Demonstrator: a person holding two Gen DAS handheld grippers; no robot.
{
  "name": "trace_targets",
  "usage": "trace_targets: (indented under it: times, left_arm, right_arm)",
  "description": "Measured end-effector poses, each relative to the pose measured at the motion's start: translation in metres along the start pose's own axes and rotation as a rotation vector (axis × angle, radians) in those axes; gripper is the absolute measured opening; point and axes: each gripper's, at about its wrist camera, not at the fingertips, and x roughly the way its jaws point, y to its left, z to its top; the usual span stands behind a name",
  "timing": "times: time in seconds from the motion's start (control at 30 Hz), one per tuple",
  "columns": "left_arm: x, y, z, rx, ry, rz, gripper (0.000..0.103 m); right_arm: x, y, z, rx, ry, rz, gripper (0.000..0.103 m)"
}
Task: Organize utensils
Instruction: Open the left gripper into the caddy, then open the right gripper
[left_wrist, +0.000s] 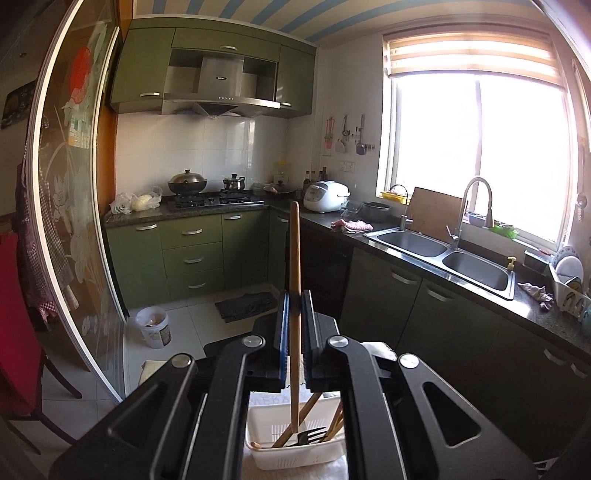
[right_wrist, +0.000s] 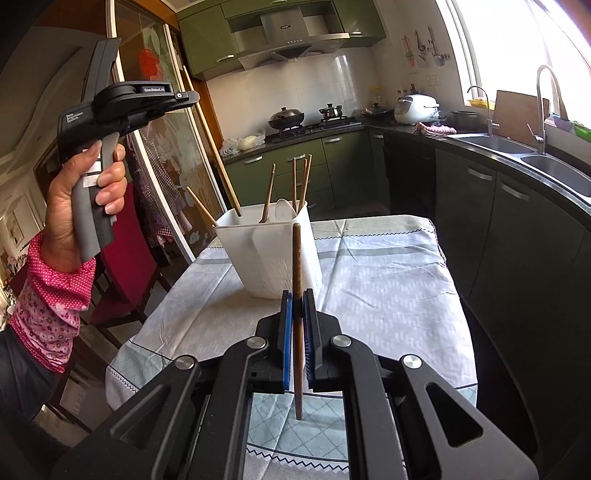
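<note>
My left gripper (left_wrist: 295, 301) is shut on a long wooden-handled utensil (left_wrist: 294, 258), held upright with its lower end inside the white utensil basket (left_wrist: 295, 458) below. The basket holds several wooden sticks and a black fork-shaped tool (left_wrist: 312, 437). In the right wrist view the left gripper (right_wrist: 184, 94) is held high at the left over the same basket (right_wrist: 269, 251), the long handle (right_wrist: 218, 155) slanting down into it. My right gripper (right_wrist: 297, 301) is shut on a dark brown chopstick (right_wrist: 297, 317), held upright in front of the basket.
The basket stands on a table with a pale blue patterned cloth (right_wrist: 388, 288). Green cabinets (right_wrist: 517, 229), a dark counter with a double sink (left_wrist: 443, 258) and a tap run along the right. A stove with pots (left_wrist: 207, 184) is at the back. A white bucket (left_wrist: 153, 326) stands on the floor.
</note>
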Motion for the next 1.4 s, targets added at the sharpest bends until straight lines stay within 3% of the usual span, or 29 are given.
trace_targets:
  times: [0.23, 0.37, 0.43, 0.5, 0.57, 0.83, 0.97, 1.2, 1.4]
  left_arm:
    - [0.034, 0.006, -0.033, 0.029, 0.115, 0.028, 0.006]
    - [0.037, 0.013, -0.047, 0.038, 0.160, 0.006, 0.007]
    - [0.029, 0.017, -0.049, 0.032, 0.152, -0.005, 0.013]
    - [0.015, 0.023, -0.050, 0.016, 0.138, -0.020, 0.029]
    - [-0.001, 0.028, -0.054, 0.016, 0.118, -0.025, 0.037]
    - [-0.068, 0.071, -0.102, -0.077, 0.122, -0.039, 0.047]
    - [-0.097, 0.094, -0.140, -0.101, 0.102, 0.023, 0.054]
    - [-0.127, 0.138, -0.191, -0.189, 0.116, 0.095, 0.073]
    - [-0.135, 0.146, -0.211, -0.201, 0.104, 0.106, 0.090]
  right_arm:
    - [0.005, 0.004, 0.008, -0.006, 0.003, 0.014, 0.007]
    - [0.007, 0.014, 0.019, -0.022, -0.005, 0.035, 0.007]
    - [0.007, 0.021, 0.028, -0.030, -0.018, 0.047, 0.007]
    - [0.007, 0.029, 0.041, -0.050, -0.035, 0.055, 0.007]
    - [0.008, 0.040, 0.055, -0.078, -0.055, 0.056, 0.007]
    - [0.008, 0.081, 0.138, -0.134, -0.238, 0.069, 0.007]
    - [0.023, 0.090, 0.173, -0.128, -0.309, 0.031, 0.007]
    - [0.099, 0.080, 0.197, -0.096, -0.223, -0.074, 0.007]
    - [0.153, 0.063, 0.176, -0.075, -0.122, -0.104, 0.007]
